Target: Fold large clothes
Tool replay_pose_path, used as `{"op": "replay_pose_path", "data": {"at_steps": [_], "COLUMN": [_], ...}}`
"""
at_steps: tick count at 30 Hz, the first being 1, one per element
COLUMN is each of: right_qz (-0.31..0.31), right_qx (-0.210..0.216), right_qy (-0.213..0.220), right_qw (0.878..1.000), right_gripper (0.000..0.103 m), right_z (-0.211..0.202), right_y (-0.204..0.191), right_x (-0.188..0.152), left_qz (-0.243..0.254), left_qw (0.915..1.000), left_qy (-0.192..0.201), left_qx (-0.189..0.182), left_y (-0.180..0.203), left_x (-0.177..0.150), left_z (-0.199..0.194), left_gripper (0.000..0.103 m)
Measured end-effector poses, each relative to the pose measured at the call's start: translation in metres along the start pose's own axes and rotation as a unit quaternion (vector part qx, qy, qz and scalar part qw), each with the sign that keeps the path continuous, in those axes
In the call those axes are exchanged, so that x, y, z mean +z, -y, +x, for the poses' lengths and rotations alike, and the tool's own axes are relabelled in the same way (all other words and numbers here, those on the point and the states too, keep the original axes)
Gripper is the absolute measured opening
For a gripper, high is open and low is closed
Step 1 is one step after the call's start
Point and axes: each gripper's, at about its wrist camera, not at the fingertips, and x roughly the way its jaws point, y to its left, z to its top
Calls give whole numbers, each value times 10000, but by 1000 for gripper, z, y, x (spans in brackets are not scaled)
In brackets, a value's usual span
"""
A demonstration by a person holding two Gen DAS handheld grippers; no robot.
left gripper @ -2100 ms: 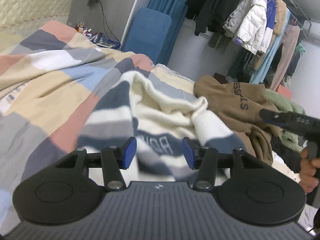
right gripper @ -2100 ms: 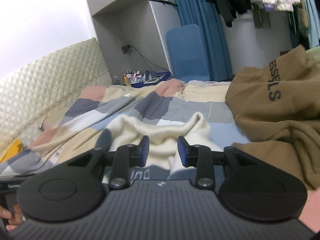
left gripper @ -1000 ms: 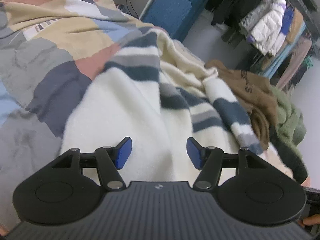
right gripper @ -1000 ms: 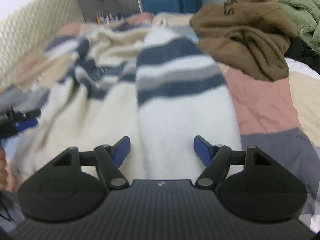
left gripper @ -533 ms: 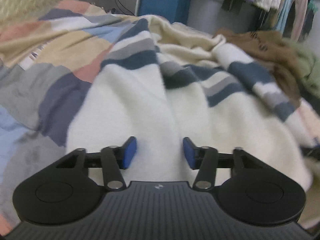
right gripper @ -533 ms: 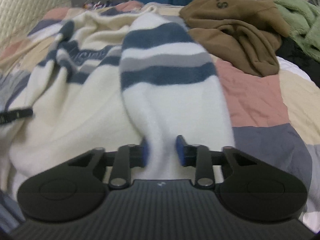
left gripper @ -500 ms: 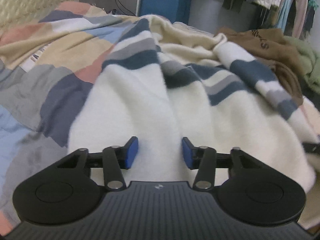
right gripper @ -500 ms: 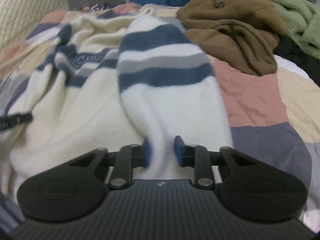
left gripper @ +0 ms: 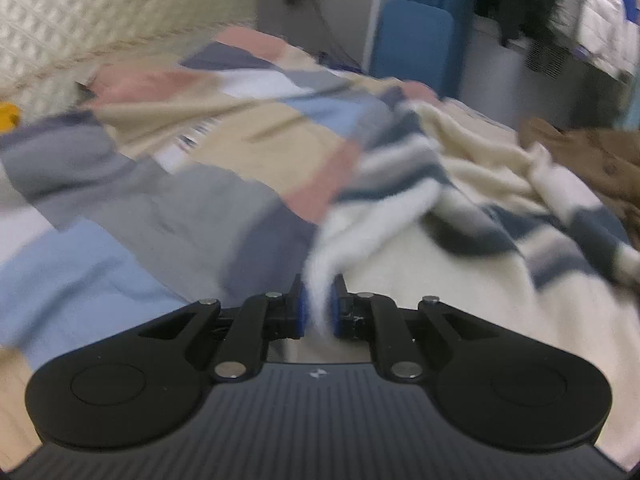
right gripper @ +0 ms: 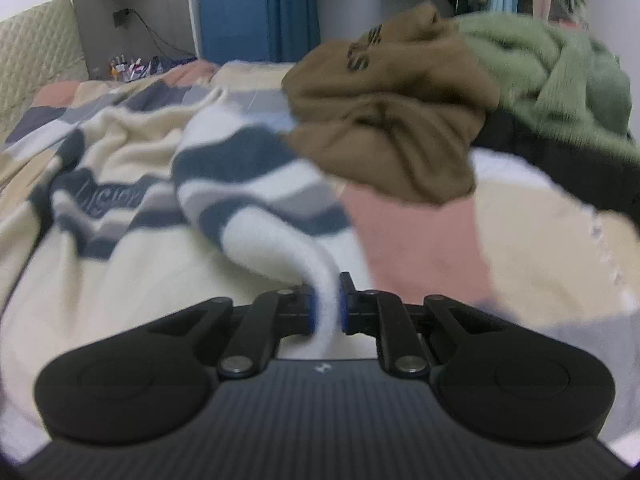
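Patchwork bedding in pink, tan, grey and blue covers the bed [left gripper: 168, 208], with a quilted headboard [left gripper: 100, 12] at ten o'clock in the left wrist view and a blue panel [right gripper: 232, 16] against the far wall at twelve. Spread across the bed is the striped sweater [left gripper: 472, 216], cream with navy and grey bands, filling the field from one to four o'clock in the left view and from nine to twelve in the right.

A pinch of its white fabric is clamped by the left tool [left gripper: 318, 306]; the blue pads [left gripper: 301, 308] are seen pressed nearly together with only the cloth between them, and the fabric is drawn up from the bed in a taut ridge toward one o'clock. Motion blur is seen across this view.

A banded sleeve end of the same sweater is gripped by the right tool [right gripper: 327, 312], closed tight on the white cuff, and the sleeve is seen curving away toward eleven o'clock. A brown hoodie [right gripper: 396, 108] is heaped at one o'clock just beyond the sleeve, with a green fleece garment [right gripper: 560, 68] bunched against it at two o'clock. Hanging clothes [left gripper: 592, 20] are seen at two o'clock in the left view.
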Motion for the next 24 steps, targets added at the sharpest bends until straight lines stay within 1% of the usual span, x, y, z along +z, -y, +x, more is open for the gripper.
{"op": "replay_pose_path", "data": {"at_steps": [2, 3, 5, 8, 11, 13, 14, 17, 19, 22, 24], "right_qz": [-115, -60, 19, -34, -97, -136, -168, -98, -46, -69, -5], "right_qx": [-18, -18, -66, -337, -698, -963, -1141, -1510, -1677, -1873, -1915], "right_qy": [212, 303, 488, 760, 937, 993, 948, 708, 574, 476, 406], "right_qw": [9997, 9995, 9988, 9965, 9931, 9903, 9888, 9859, 9842, 9811, 9807], "right_gripper": [13, 13, 12, 12, 9, 9, 9, 9, 8, 8, 8], "right_z": [-5, -8, -11, -9, 10, 32, 47, 95, 124, 162, 182], "right_y": [14, 26, 47, 71, 94, 108, 114, 132, 140, 152, 161], "right_x": [23, 38, 66, 108, 149, 168, 175, 184, 179, 168, 161], "left_qz": [-67, -145, -323, -652, -861, -982, -981, -851, -715, -683, -689], "left_qw": [9995, 9986, 9967, 9923, 9883, 9847, 9833, 9804, 9785, 9766, 9756], "left_qy": [86, 144, 164, 175, 221, 180, 172, 131, 34, -148, -283], "left_qx": [292, 482, 723, 1038, 1239, 1429, 1521, 1770, 1933, 2034, 2067], "left_y": [-19, -31, -53, -91, -117, -129, -133, -139, -144, -150, -157], "left_x": [19, 31, 52, 86, 112, 126, 131, 134, 135, 127, 122], "left_z": [2, 4, 9, 22, 41, 63, 74, 105, 131, 162, 180], "left_gripper": [13, 13, 13, 13, 13, 13, 13, 13, 13, 13, 14]}}
